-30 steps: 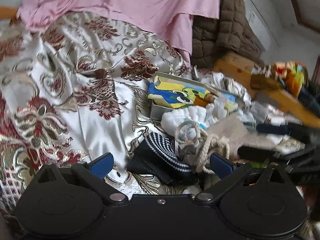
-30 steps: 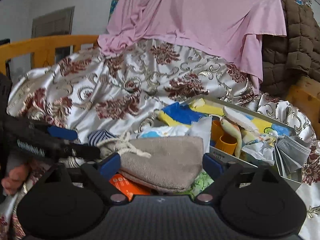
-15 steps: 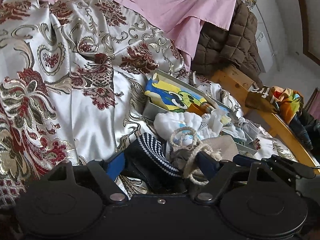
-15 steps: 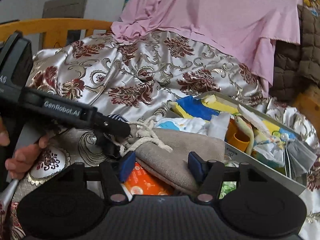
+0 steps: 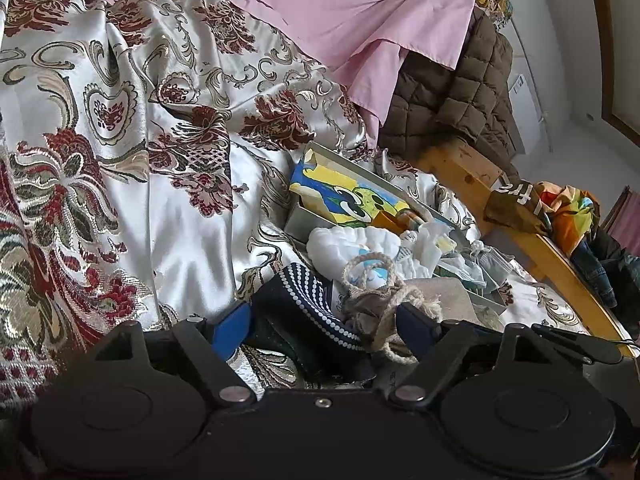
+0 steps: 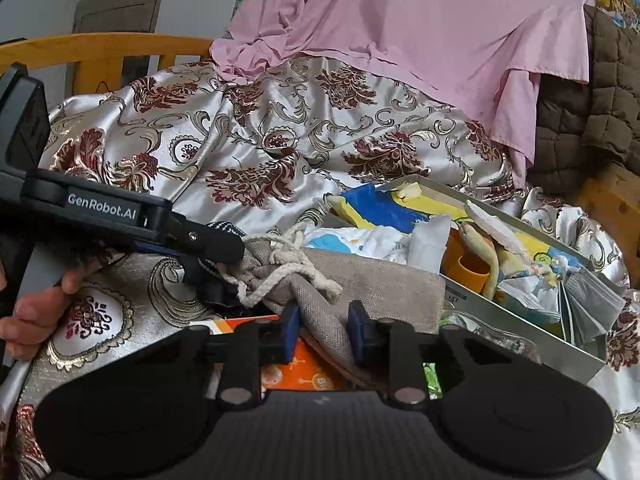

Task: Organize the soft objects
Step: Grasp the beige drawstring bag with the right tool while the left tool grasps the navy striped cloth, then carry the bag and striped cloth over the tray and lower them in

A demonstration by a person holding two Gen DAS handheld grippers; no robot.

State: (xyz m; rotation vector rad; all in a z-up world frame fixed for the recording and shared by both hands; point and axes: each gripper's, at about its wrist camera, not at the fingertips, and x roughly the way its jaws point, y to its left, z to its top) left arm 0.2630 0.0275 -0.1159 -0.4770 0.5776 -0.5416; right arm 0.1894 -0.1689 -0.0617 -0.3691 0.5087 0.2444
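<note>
Hand-held gripper [image 6: 323, 330] pinches burlap pouch [image 6: 360, 284].

We log the left hand-held gripper [image 5: 324, 326] low in view, jaws apart around a dark blue sock with white dotted stripes [image 5: 308, 304] and the knotted cord of a beige drawstring bag [image 5: 390, 300]. Behind these we note white cloths [image 5: 352, 240], a grey box [image 5: 300, 220] with a cartoon print, a floral satin bedspread [image 5: 160, 140], a pink sheet [image 5: 360, 12] and a brown quilted jacket [image 5: 452, 96].
</note>
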